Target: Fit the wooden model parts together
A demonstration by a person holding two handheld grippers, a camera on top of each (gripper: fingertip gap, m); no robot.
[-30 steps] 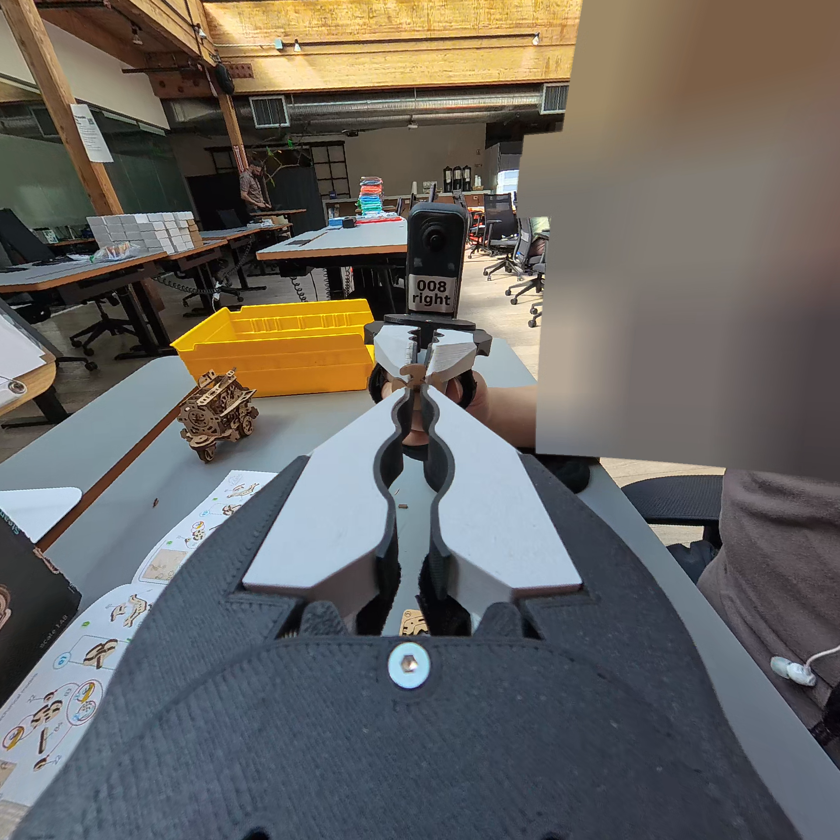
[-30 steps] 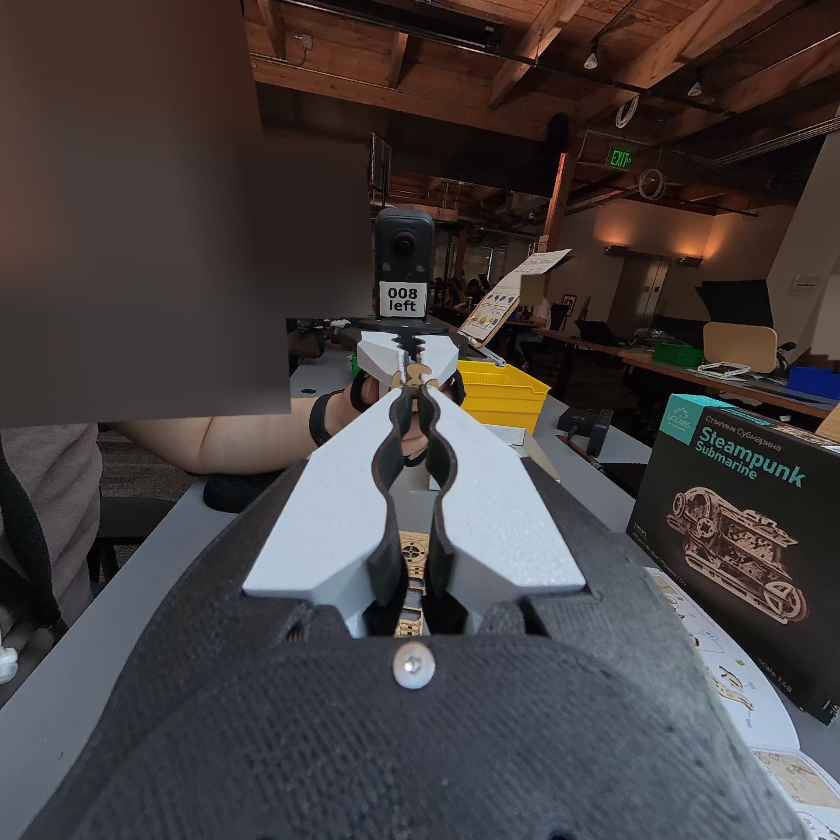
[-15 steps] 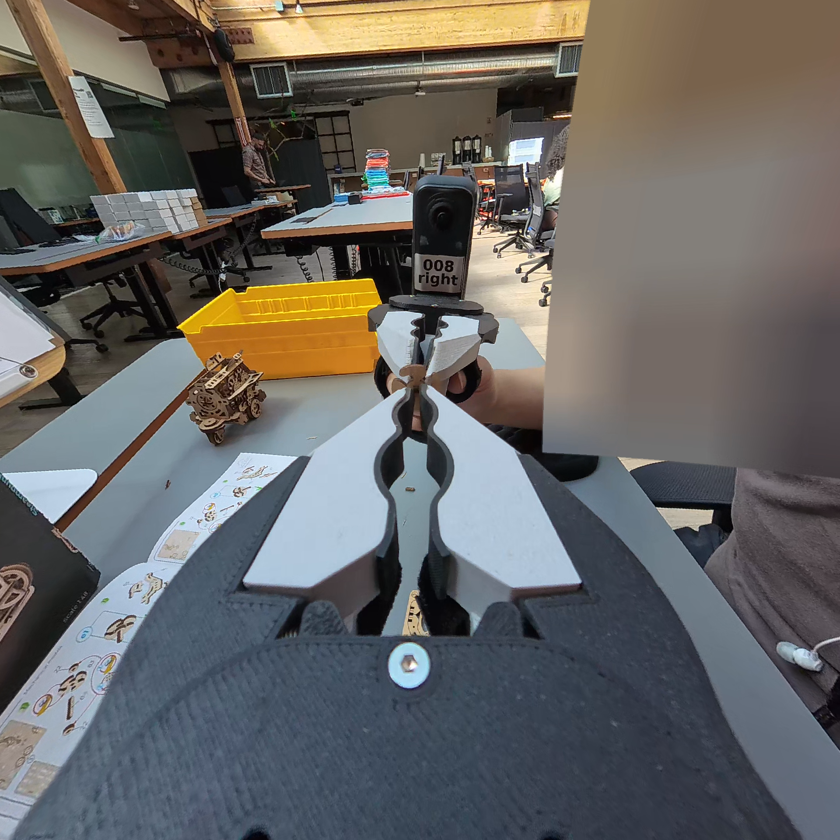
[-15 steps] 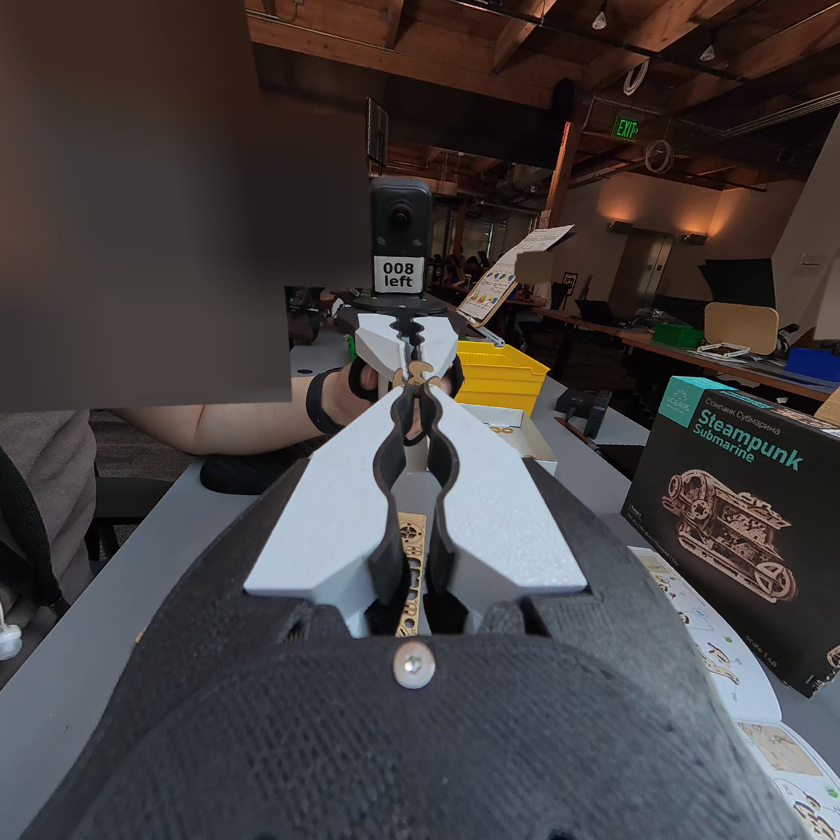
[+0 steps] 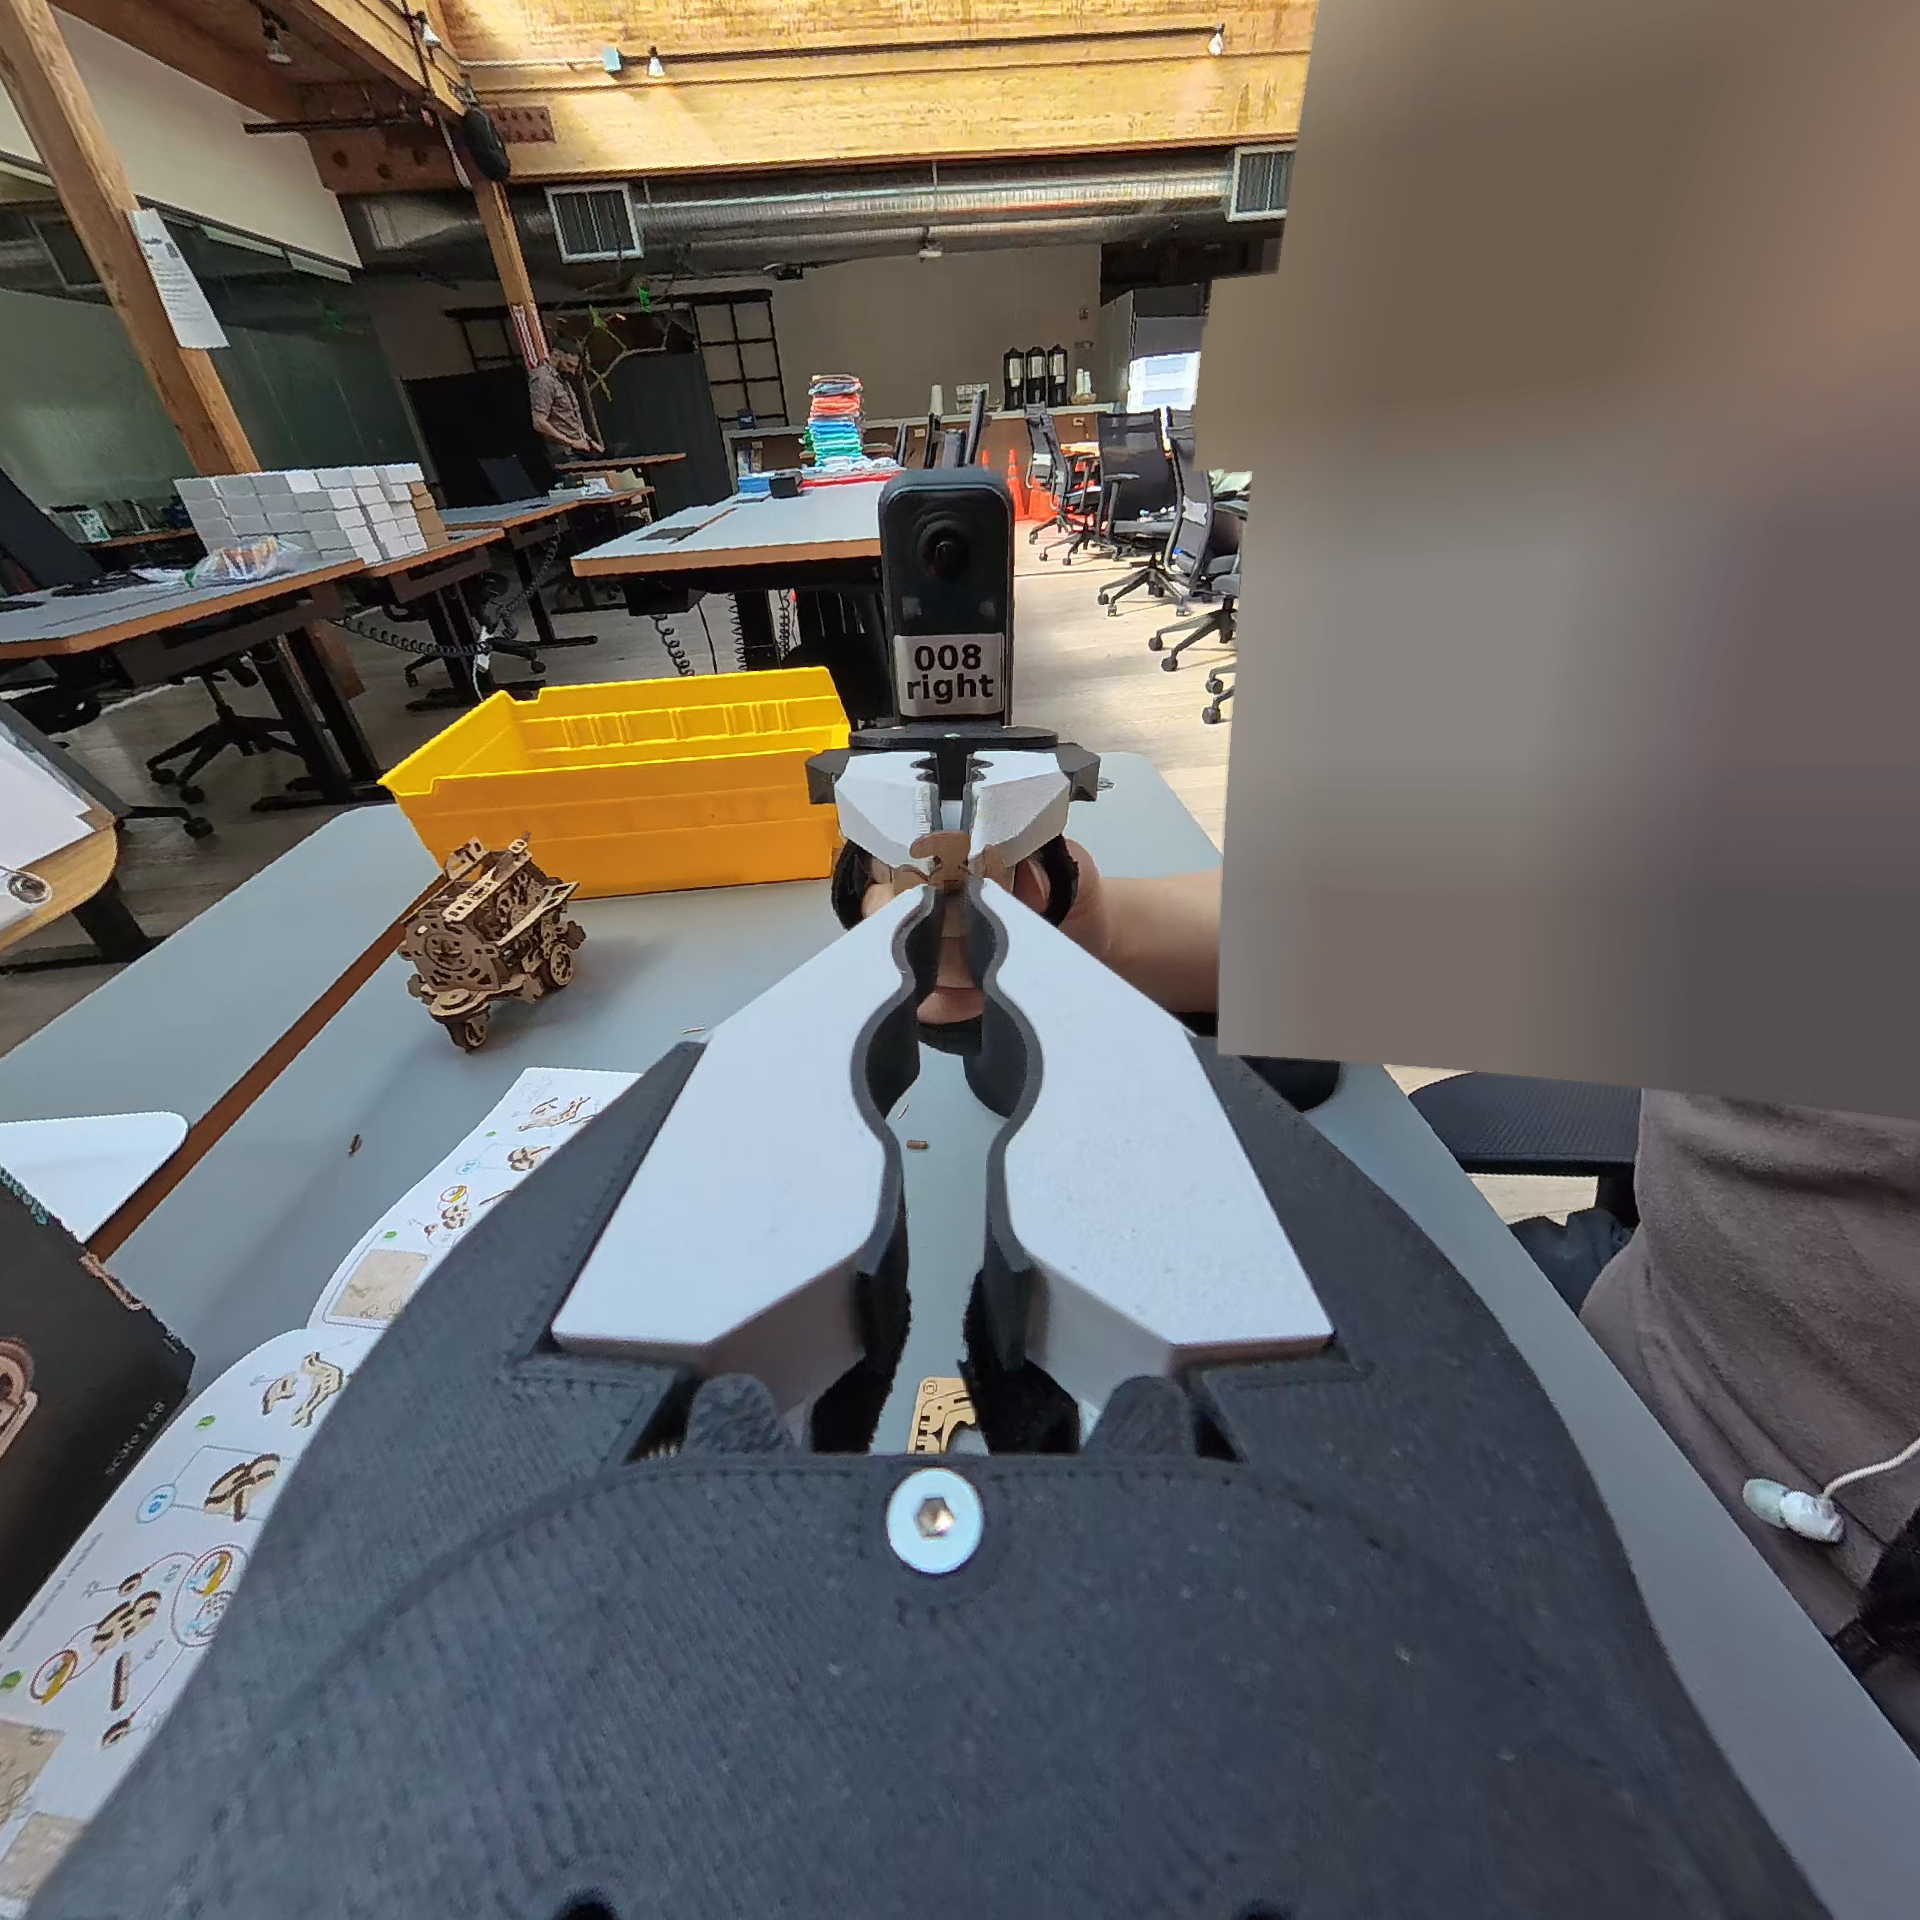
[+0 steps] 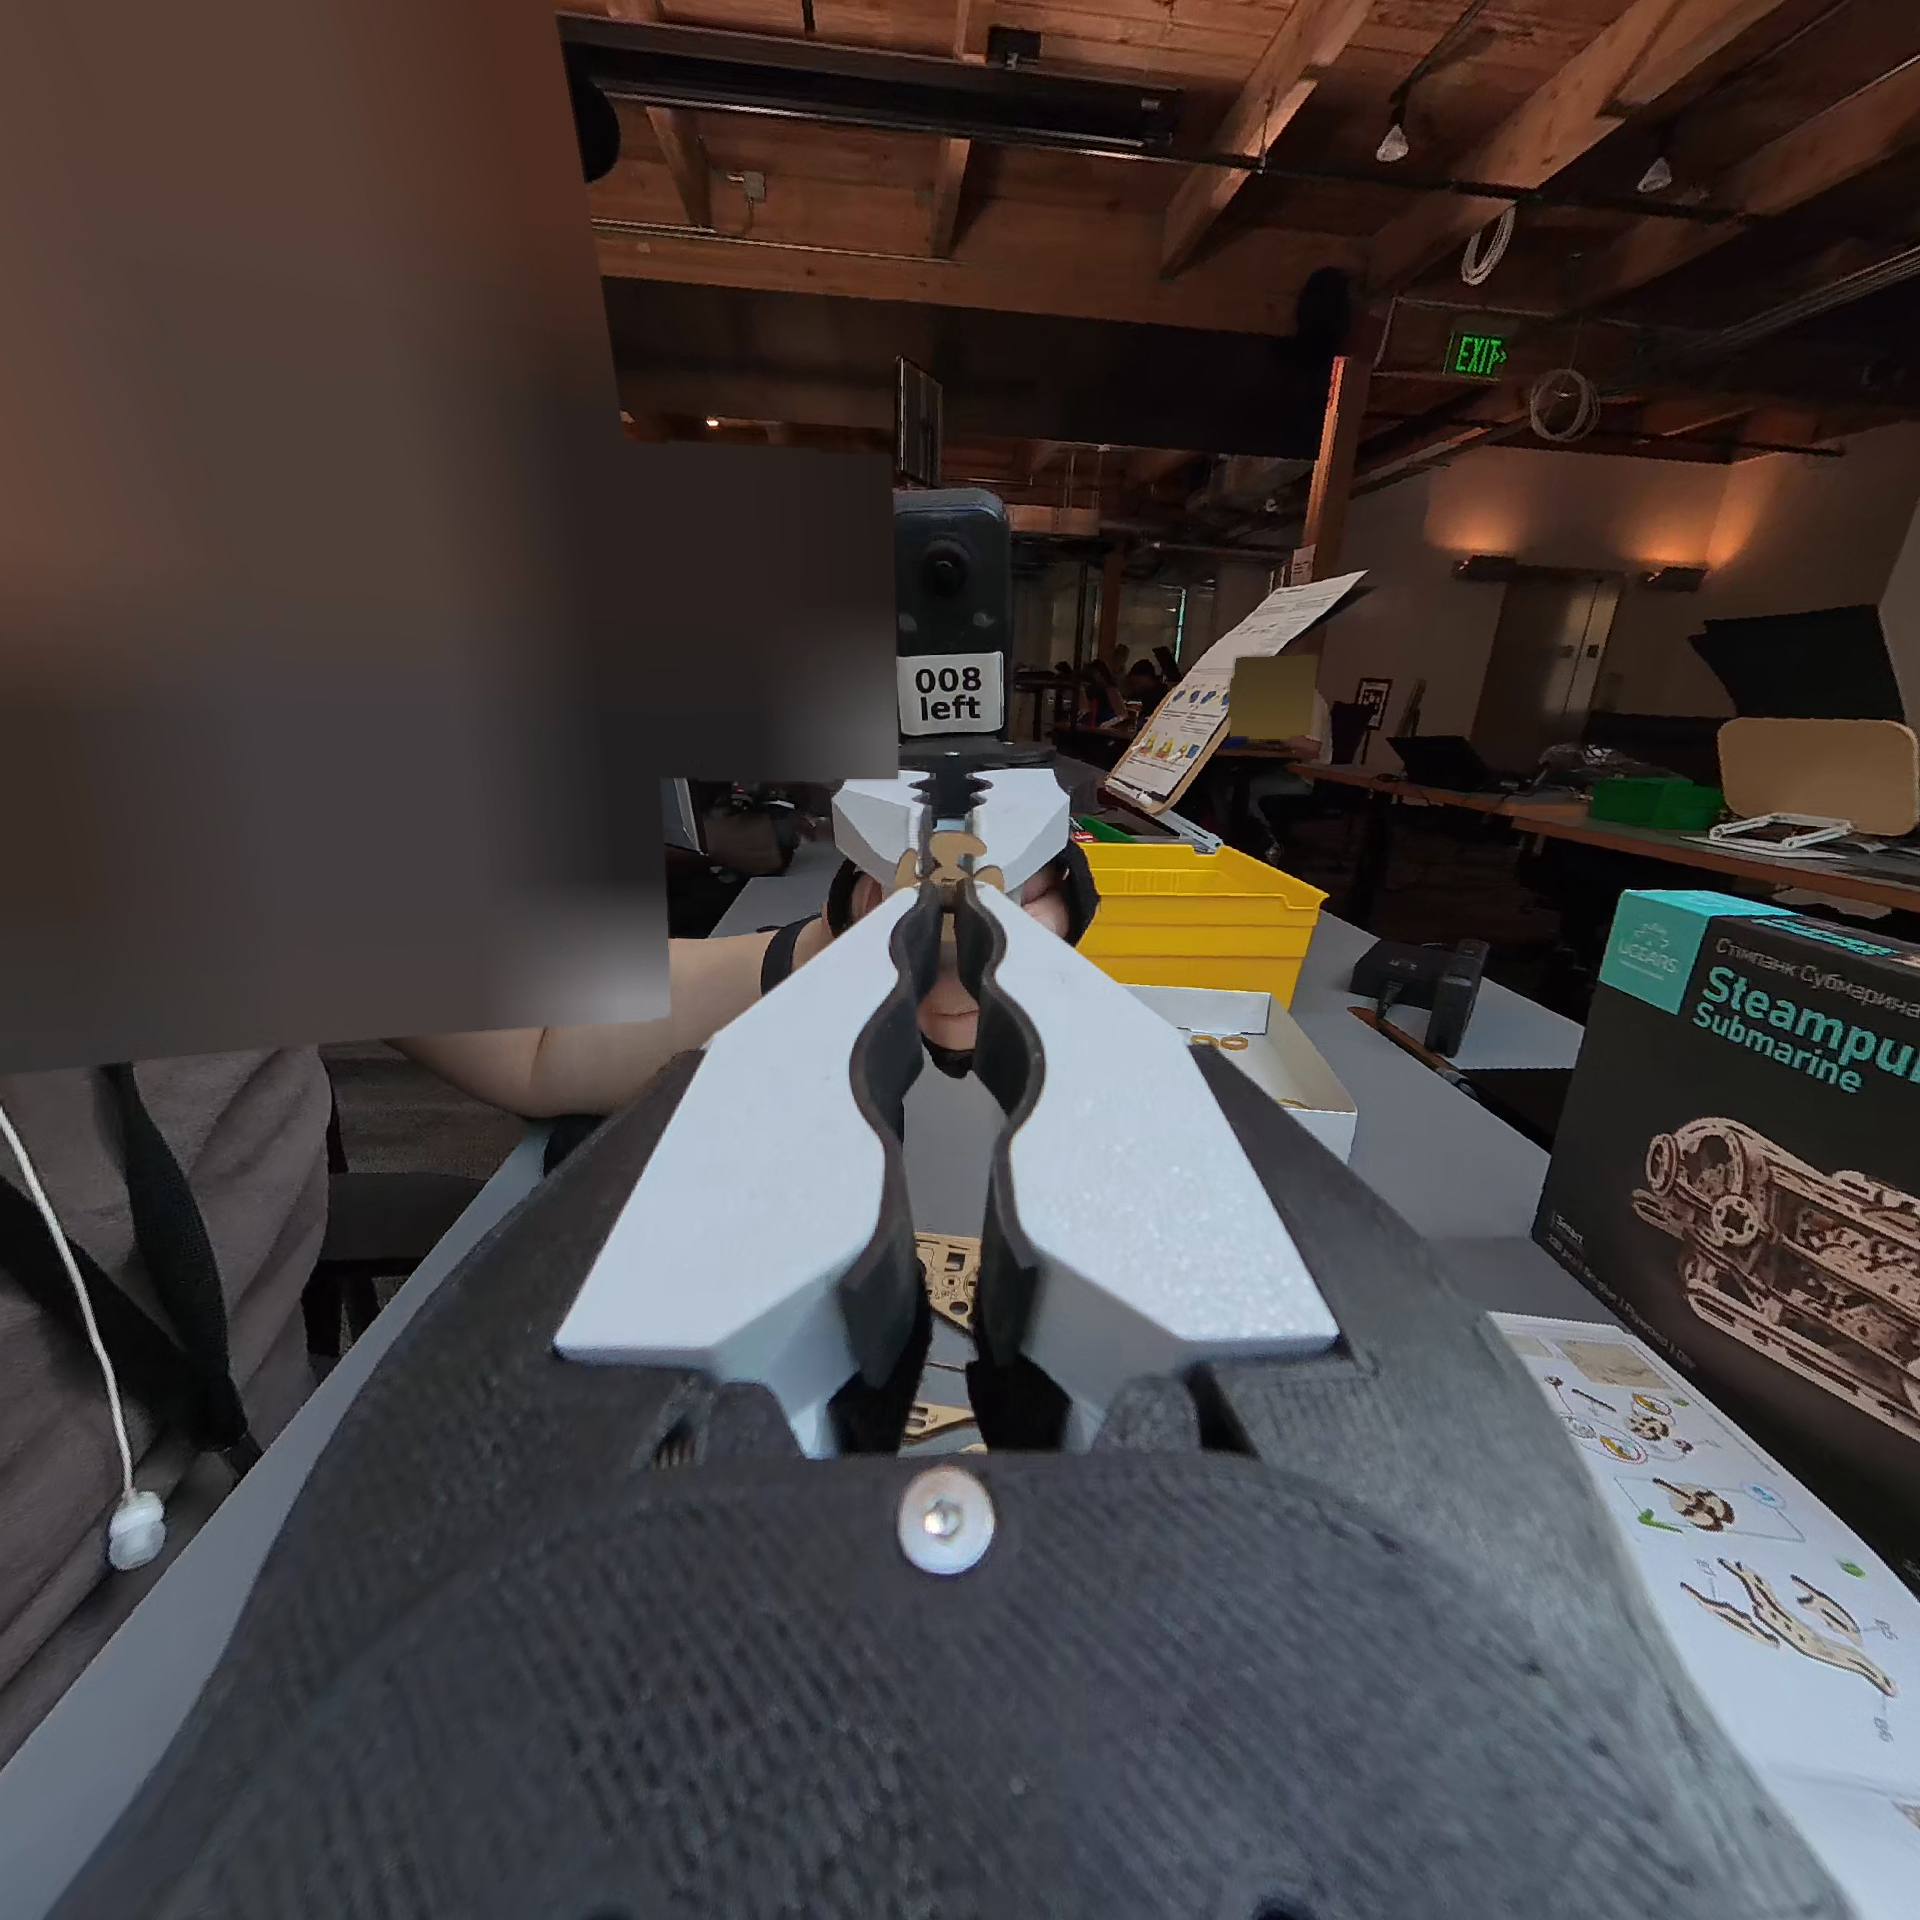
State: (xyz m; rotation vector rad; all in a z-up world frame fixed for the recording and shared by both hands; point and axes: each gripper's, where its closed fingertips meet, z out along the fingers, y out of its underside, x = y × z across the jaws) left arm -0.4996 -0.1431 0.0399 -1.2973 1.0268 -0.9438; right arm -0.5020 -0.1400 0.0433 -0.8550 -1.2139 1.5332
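My left gripper and my right gripper meet tip to tip above the grey table. Both are shut. Small light wooden parts sit pinched between the two pairs of tips and touch each other; they also show in the right wrist view. I cannot tell how the parts join. The right gripper faces me in the left wrist view, and the left gripper faces me in the right wrist view. A hand holds each.
A built wooden model stands in front of a yellow bin. An open instruction booklet and a flat wooden parts sheet lie below. A black kit box and a white tray stand to the right. A person sits close by. The grippers are tip to tip, or close to it.
Both grippers stay shut and tip to tip with the wooden parts between them. The pair has shifted only slightly over the table.
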